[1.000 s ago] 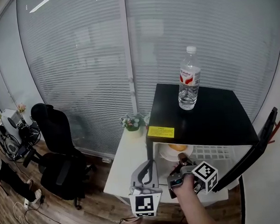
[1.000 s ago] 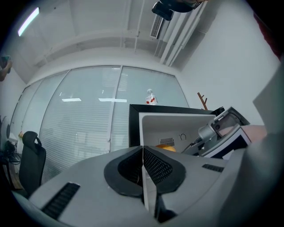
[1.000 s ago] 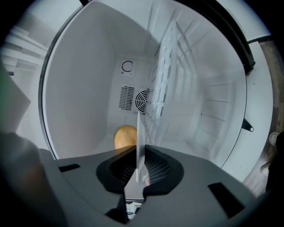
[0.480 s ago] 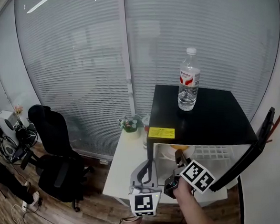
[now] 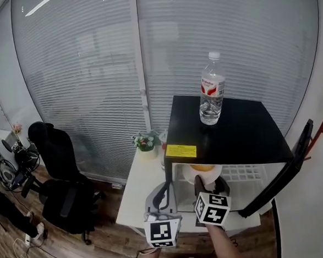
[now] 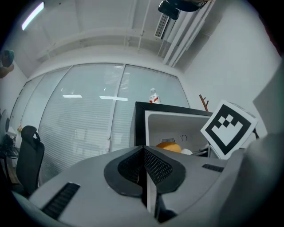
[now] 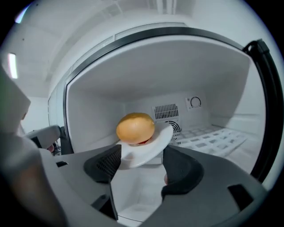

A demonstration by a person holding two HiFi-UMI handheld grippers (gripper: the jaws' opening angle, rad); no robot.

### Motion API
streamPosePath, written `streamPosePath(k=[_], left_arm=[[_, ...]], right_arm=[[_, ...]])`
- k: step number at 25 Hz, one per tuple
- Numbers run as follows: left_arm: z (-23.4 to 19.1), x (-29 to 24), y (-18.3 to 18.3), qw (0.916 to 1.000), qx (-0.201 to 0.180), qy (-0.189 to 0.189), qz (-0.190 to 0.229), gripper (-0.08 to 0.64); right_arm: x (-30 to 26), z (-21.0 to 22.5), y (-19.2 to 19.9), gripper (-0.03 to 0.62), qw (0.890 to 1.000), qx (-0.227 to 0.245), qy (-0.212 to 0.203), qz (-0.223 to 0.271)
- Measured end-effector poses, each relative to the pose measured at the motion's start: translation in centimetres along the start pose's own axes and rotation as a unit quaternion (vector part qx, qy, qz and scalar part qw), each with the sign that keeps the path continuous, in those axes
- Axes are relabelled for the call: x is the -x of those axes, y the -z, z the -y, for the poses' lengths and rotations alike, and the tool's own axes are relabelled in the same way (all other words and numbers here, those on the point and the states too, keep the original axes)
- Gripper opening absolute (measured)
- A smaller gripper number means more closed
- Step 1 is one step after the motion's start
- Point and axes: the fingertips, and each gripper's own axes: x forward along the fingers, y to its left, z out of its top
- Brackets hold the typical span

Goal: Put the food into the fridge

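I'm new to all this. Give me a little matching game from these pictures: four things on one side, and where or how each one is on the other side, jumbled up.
Things:
1. water bottle
2. bun
3. fridge door
4. left claw

Place or state:
A. swung open
B. on a white plate inside the fridge
C. shut, with nothing in it
D. standing on top of the fridge

Pairs: 1-D, 2-B, 3-A, 4-C

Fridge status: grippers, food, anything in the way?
Left gripper shut, empty. Right gripper jaws opening, plate rim between them. Bun on plate, inside fridge. Door open, nothing blocking.
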Motion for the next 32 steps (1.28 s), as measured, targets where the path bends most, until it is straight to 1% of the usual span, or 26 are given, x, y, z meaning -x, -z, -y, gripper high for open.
streamPosePath(k=[2,4,8,12,16,25,29,32], left_arm=[[0.0,0.0,0.0,1.0000,0.005,0.000,0.003,0.029],[0.1,0.0,-0.1,1.0000,0.008,-0.001,0.005,0.029],[0.1,0.0,0.2,1.0000,-0.002,0.002,-0.002,0.029],[0.2,-0.2,0.1,1.0000,-0.002,0.005,-0.001,0.029],[0.5,-0.5,0.1,1.0000,-0.001,0.009,0.000,0.029],[0.7,-0.8,0.4,1.0000,0.004,0.008,-0.004,0.029],[0.9,-0.4,0.6,0.9999,0.006,0.007,-0.007,0.029],[1.1,-0.2,0.9,0.9999,0.006,0.005,-0.010,0.029]], right_arm=[[0.0,-0.1,0.0,0.287,1.000,0.021,-0.004,-0.002],[-0.1,0.0,-0.1,0.295,1.000,0.025,-0.009,-0.006],[-0.1,0.5,-0.4,0.332,0.999,0.029,-0.015,-0.007],[0.0,0.5,-1.0,0.367,0.997,0.081,-0.003,0.009],[0.4,0.2,-1.7,0.368,0.993,0.117,-0.001,0.037],[2.8,-1.0,-2.7,0.367,0.991,0.102,-0.046,0.073],[4.5,-1.0,-3.2,0.367,0.988,0.099,-0.045,0.113],[5.3,-1.1,-3.1,0.365,0.985,0.103,-0.057,0.129]])
